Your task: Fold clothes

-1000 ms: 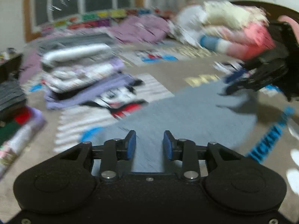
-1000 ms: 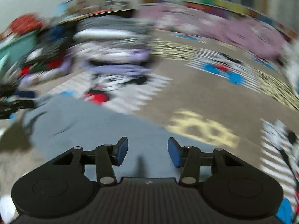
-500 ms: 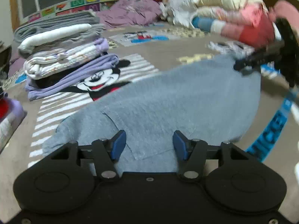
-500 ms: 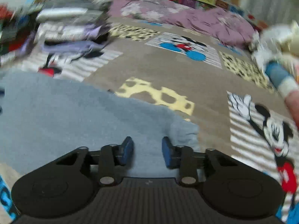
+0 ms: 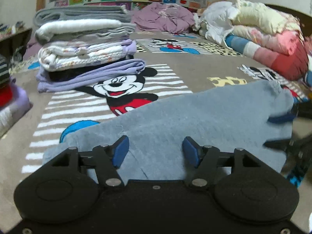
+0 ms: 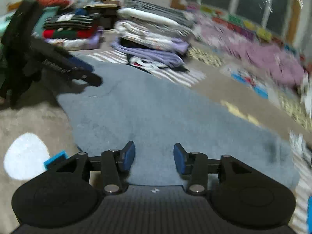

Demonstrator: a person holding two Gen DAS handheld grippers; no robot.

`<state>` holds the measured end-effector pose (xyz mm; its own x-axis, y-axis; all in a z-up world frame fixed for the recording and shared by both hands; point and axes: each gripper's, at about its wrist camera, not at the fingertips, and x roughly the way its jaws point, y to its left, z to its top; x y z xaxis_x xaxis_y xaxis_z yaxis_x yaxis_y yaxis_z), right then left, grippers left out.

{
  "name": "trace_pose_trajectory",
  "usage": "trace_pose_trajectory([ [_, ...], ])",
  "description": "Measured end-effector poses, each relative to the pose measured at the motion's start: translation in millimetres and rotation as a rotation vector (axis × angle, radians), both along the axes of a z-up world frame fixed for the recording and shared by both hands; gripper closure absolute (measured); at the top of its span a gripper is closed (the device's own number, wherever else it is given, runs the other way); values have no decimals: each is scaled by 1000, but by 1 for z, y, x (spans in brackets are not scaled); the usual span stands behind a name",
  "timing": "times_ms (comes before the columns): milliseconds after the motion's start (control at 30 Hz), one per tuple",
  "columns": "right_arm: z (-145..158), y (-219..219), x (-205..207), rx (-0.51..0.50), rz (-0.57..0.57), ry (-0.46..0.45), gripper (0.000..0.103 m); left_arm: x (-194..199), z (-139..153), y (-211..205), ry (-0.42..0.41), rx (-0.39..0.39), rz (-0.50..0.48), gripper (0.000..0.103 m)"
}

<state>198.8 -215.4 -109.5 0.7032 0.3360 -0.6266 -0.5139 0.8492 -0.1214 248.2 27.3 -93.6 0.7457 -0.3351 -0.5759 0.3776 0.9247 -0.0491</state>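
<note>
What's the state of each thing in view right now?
left gripper: jaws opening, nothing pinched.
right gripper: jaws opening, nothing pinched.
grey garment: spread flat on the bedspread, not yet folded.
stack of laundry: folded, piled.
purple cloth: crumpled, unfolded.

1. One grey garment [image 5: 195,120] spread flat.
2. Two grippers: left gripper [image 5: 155,151], right gripper [image 6: 154,156].
3. Two stacks of folded laundry: tall stack [image 5: 85,44], smaller striped stack [image 6: 72,31].
4. One heap of bedding [image 5: 259,31].
</note>
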Motion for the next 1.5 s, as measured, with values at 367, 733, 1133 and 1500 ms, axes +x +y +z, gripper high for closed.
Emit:
trace_pose_trajectory([
  [367,37,-92,26,183,-313,-50,46,-3,12,19,-29,-109,29,41],
  [733,-4,-93,41,138,-400,19,53,-8,18,32,-58,-127,90,43],
  [1133,-11,-106,18,319,-440,9,48,1,-10,-43,-6,117,-9,37],
  [1500,-18,-157,-21,705,-428,-99,45,-60,43,57,-60,-332,420,39],
])
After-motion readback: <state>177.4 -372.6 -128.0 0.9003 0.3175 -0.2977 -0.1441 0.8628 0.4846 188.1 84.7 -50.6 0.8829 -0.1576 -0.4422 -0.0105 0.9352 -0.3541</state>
